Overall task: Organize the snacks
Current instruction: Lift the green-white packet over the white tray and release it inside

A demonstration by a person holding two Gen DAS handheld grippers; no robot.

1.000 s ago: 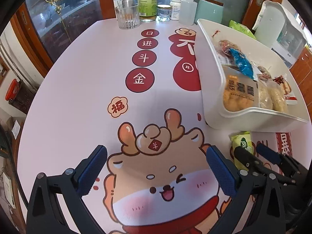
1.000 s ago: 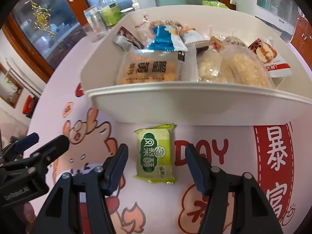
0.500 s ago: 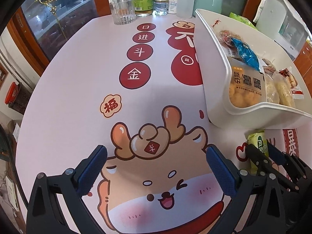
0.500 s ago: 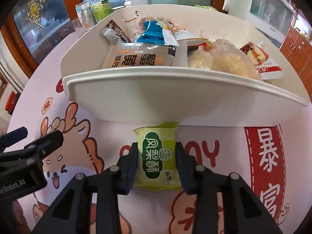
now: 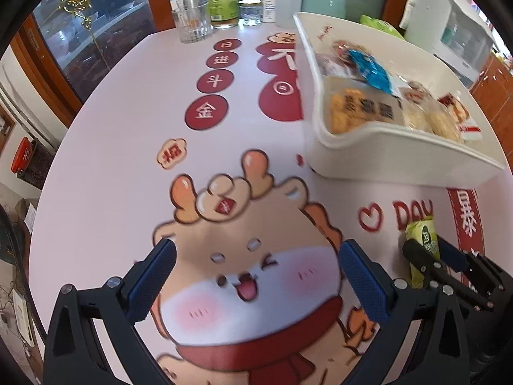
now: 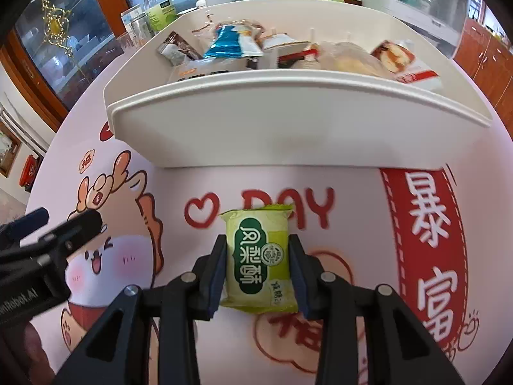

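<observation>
The green packet (image 6: 259, 258) is clamped by the right gripper (image 6: 259, 266); it should be lifted level over the bin (image 6: 288, 128) wall; the left gripper (image 5: 253, 276) is held apart, empty.

**My left tongs wide, the right ones pinching a green packet**

My left gripper (image 5: 256, 271) hangs spread over the cartoon deer on the tablecloth (image 5: 121, 147), nothing between its blue pads (image 5: 154, 276). Low at my right, my right gripper (image 5: 431, 258) clamps the green snack packet (image 5: 421, 235). Beyond stands the white bin (image 5: 384, 157) with bagged snacks inside.
</observation>
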